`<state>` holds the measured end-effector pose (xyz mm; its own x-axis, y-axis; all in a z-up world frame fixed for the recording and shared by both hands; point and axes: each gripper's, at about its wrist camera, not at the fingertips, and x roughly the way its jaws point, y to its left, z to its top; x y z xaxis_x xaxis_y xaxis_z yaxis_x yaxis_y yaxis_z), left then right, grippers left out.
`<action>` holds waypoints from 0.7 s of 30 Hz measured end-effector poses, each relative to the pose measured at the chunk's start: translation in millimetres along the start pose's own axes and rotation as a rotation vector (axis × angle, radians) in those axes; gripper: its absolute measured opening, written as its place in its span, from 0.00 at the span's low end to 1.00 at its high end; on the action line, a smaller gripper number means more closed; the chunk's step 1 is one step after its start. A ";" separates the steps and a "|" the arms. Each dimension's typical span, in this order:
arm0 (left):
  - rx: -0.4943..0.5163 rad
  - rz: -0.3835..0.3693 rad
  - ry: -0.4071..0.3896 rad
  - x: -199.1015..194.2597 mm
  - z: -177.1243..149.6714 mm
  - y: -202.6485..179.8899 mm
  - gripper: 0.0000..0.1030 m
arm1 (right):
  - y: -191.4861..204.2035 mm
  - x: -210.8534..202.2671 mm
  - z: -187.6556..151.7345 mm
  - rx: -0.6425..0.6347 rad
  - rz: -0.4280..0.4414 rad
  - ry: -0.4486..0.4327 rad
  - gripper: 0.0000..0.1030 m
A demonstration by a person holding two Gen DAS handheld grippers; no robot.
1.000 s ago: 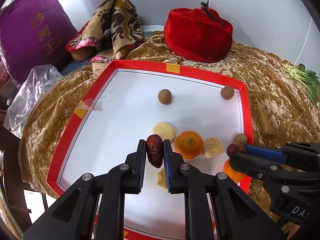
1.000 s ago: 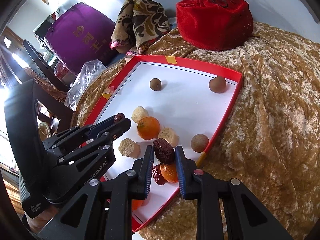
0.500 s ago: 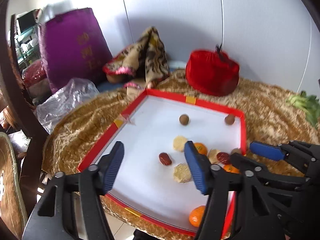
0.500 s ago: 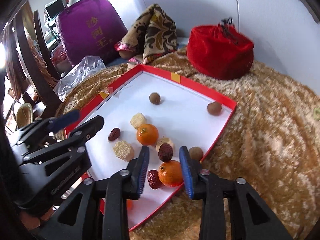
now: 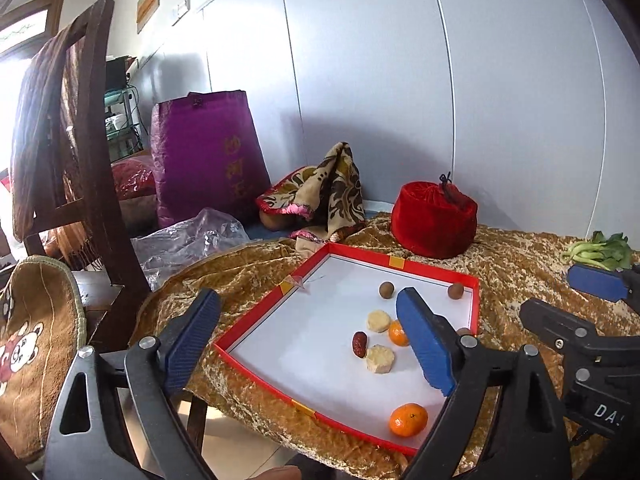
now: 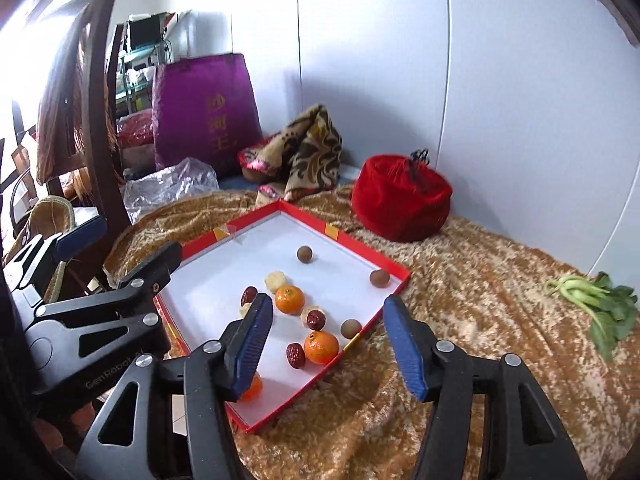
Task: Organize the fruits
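A red-rimmed white tray (image 5: 352, 254) (image 6: 394, 285) lies on the gold cloth. In it are tangerines (image 5: 408, 419) (image 6: 321, 346), red dates (image 5: 359, 344) (image 6: 295, 355), pale round cakes (image 5: 379, 358) (image 6: 276, 281) and brown longans (image 5: 386, 290) (image 6: 304, 254). My left gripper (image 5: 306, 344) is open and empty, held back above the tray's near left edge. My right gripper (image 6: 331, 344) is open and empty above the tray's near right corner. Each gripper shows at the other view's side.
A red velvet pouch (image 5: 434, 219) (image 6: 400, 197) sits behind the tray, a patterned cloth (image 5: 324, 196) and a purple bag (image 5: 206, 160) to its left. Green vegetables (image 6: 592, 300) lie on the right. A wooden chair (image 5: 76, 184) and a plastic bag (image 5: 184, 240) stand at the left.
Both grippers opened, let go of their red dates into the tray and pulled back and up away from it. The jaws now stand wider.
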<state>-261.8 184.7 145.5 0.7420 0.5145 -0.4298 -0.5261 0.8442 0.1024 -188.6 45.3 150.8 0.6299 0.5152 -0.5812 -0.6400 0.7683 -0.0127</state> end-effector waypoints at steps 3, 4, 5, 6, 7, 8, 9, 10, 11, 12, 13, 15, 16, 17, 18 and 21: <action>-0.041 0.022 -0.016 -16.7 -3.9 6.7 0.97 | 0.3 -18.6 -2.6 0.003 -0.017 -0.043 0.65; -0.050 0.030 -0.021 -22.7 -5.8 7.5 1.00 | 0.0 -22.1 -3.3 0.006 -0.020 -0.052 0.65; -0.060 0.043 -0.032 -29.9 -8.0 8.5 1.00 | 0.2 -29.5 -5.3 0.011 -0.025 -0.070 0.66; -0.068 0.055 -0.045 -37.2 -10.3 9.7 1.00 | 0.8 -34.7 -6.8 0.012 -0.029 -0.080 0.66; -0.071 0.067 -0.055 -44.3 -12.5 10.2 1.00 | 1.5 -40.8 -8.7 0.012 -0.035 -0.093 0.67; -0.072 0.077 -0.059 -49.9 -14.4 10.8 1.00 | 2.3 -47.0 -10.8 0.010 -0.041 -0.106 0.68; -0.073 0.087 -0.060 -54.2 -15.9 10.6 1.00 | 2.8 -52.0 -13.2 0.009 -0.044 -0.117 0.69; -0.073 0.094 -0.057 -58.3 -16.8 10.9 1.00 | 3.2 -57.9 -15.8 0.013 -0.044 -0.129 0.71; -0.071 0.102 -0.046 -63.1 -17.5 10.7 1.00 | 3.2 -64.0 -18.8 0.021 -0.042 -0.139 0.72; -0.072 0.106 -0.037 -67.1 -17.9 10.5 1.00 | 3.4 -69.9 -21.9 0.029 -0.040 -0.149 0.73; -0.073 0.112 -0.031 -70.5 -18.0 10.7 1.00 | 3.0 -75.2 -24.9 0.036 -0.034 -0.156 0.74; -0.070 0.138 -0.031 -79.4 -17.6 10.6 1.00 | 0.8 -80.8 -29.3 0.049 -0.015 -0.172 0.75; -0.068 0.146 -0.035 -83.8 -16.9 11.1 1.00 | 0.2 -84.2 -31.8 0.055 -0.006 -0.183 0.77; -0.069 0.148 -0.038 -87.0 -16.0 12.2 1.00 | -0.6 -87.8 -34.5 0.061 0.004 -0.191 0.78; -0.077 0.150 -0.040 -90.6 -14.7 13.9 1.00 | -1.1 -89.8 -36.4 0.065 0.015 -0.196 0.79; -0.105 0.172 -0.047 -100.4 -10.3 19.2 1.00 | -1.9 -96.7 -41.5 0.069 0.027 -0.221 0.80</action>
<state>-350.7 147.7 181.4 0.6548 0.6580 -0.3719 -0.6852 0.7245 0.0754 -266.6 -21.8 173.3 0.6991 0.6006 -0.3880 -0.6309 0.7735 0.0605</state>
